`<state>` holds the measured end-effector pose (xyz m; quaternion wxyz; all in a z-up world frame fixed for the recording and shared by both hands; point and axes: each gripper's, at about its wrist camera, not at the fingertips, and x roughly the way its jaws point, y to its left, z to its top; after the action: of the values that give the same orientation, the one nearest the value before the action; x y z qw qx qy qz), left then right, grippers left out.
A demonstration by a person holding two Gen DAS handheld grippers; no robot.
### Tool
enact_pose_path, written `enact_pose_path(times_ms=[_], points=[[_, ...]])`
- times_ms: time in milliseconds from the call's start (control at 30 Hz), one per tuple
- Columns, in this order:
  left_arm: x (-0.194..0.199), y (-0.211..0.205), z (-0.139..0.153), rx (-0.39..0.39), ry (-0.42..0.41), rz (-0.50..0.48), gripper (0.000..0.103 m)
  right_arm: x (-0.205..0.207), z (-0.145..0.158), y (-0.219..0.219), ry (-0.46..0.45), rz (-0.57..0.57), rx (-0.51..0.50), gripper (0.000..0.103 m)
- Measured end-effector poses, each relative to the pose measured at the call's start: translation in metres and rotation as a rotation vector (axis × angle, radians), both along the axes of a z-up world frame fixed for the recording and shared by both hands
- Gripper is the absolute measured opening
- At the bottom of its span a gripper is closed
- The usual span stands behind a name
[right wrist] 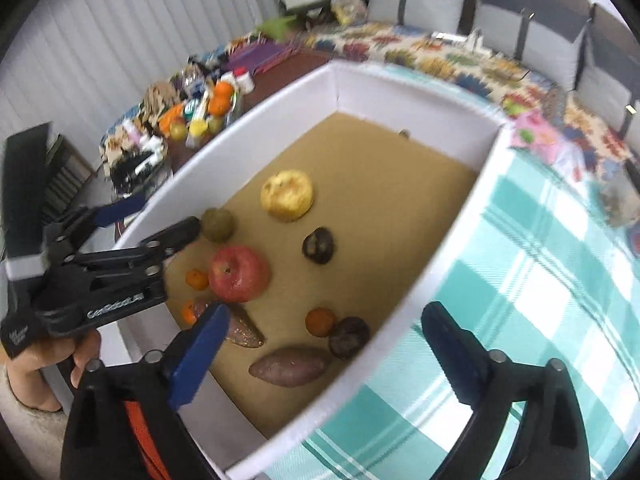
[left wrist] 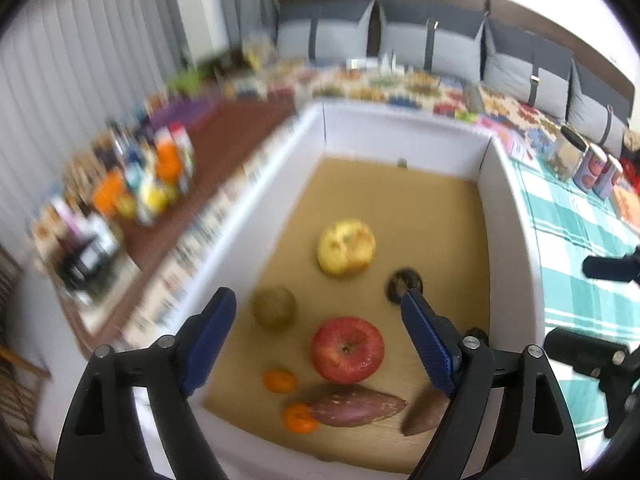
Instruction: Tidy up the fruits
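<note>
A white box [left wrist: 514, 240] with a cardboard floor holds the fruit. On that floor lie a yellow apple [left wrist: 346, 247], a red apple [left wrist: 347, 350], a green-brown fruit [left wrist: 275, 307], a dark round fruit [left wrist: 400, 282], small oranges [left wrist: 280, 380] and two sweet potatoes [left wrist: 356, 405]. My left gripper [left wrist: 318, 298] hangs open above the red apple with nothing between its pads. My right gripper [right wrist: 325, 309] is open too, over the box's near right corner, above an orange [right wrist: 320, 322], a second dark fruit [right wrist: 349, 337] and a sweet potato [right wrist: 291, 366].
A teal checked cloth [right wrist: 520, 280] covers the table right of the box. Left of the box, a brown surface carries bottles and packets [left wrist: 160, 176]. Tins [left wrist: 592, 168] stand at the far right. A patterned cover and cushions [left wrist: 452, 48] lie behind.
</note>
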<state>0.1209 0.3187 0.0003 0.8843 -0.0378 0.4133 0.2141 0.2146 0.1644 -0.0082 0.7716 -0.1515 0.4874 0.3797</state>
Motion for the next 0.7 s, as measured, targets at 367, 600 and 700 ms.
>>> enact_pose_path(times_ms=[367,600,700], points=[[-0.053,-0.047,0.045,0.117,-0.033,0.085,0.095,-0.065,0.036,-0.049,-0.070,-0.071,0.000,0.097],[-0.072,-0.043,0.041,-0.013,-0.045,0.097,0.095,-0.090,0.044,-0.039,-0.102,-0.056,-0.032,0.097],[-0.074,-0.039,0.036,-0.027,-0.023,0.112,0.095,-0.094,0.044,-0.034,-0.112,-0.054,-0.045,0.097]])
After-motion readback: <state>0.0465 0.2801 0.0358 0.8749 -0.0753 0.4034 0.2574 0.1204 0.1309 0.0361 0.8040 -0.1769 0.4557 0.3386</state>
